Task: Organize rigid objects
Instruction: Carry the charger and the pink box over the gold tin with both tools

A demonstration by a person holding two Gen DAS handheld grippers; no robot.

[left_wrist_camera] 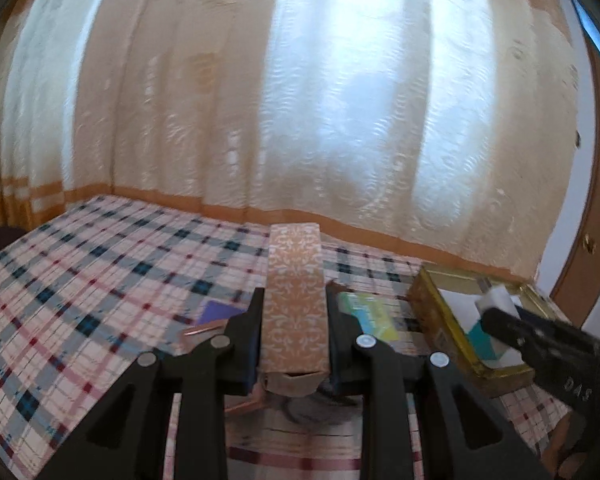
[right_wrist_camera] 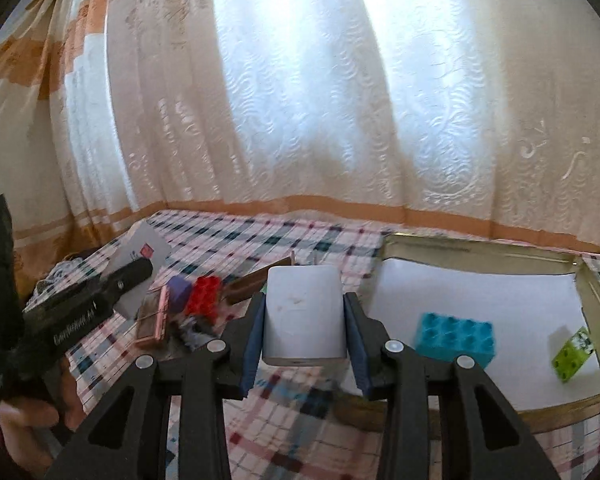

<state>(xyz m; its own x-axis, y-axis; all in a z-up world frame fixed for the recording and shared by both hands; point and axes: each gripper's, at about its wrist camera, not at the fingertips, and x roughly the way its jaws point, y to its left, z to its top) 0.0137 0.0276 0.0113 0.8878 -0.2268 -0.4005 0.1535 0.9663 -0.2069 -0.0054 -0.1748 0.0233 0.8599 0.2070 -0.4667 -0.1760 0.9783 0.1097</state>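
Note:
My left gripper (left_wrist_camera: 294, 300) is shut on a long tan patterned box (left_wrist_camera: 295, 300) and holds it above the plaid tablecloth (left_wrist_camera: 80, 280). My right gripper (right_wrist_camera: 304, 312) is shut on a white plug-in charger (right_wrist_camera: 304, 316), held just left of the gold tin tray (right_wrist_camera: 480, 412). The tray is lined with white paper and holds a blue brick (right_wrist_camera: 454, 338) and a green block (right_wrist_camera: 572, 354). In the left wrist view the tray (left_wrist_camera: 428, 300) sits at the right with my right gripper's finger (left_wrist_camera: 540, 332) and the charger (left_wrist_camera: 496, 300) over it.
A loose pile lies left of the tray: a red brick (right_wrist_camera: 204, 294), a purple block (right_wrist_camera: 179, 292), a pink-edged case (right_wrist_camera: 152, 324), a brown bar (right_wrist_camera: 256, 280) and a white card (right_wrist_camera: 140, 248). A green packet (left_wrist_camera: 368, 312) lies by the left gripper. Curtains hang behind the table.

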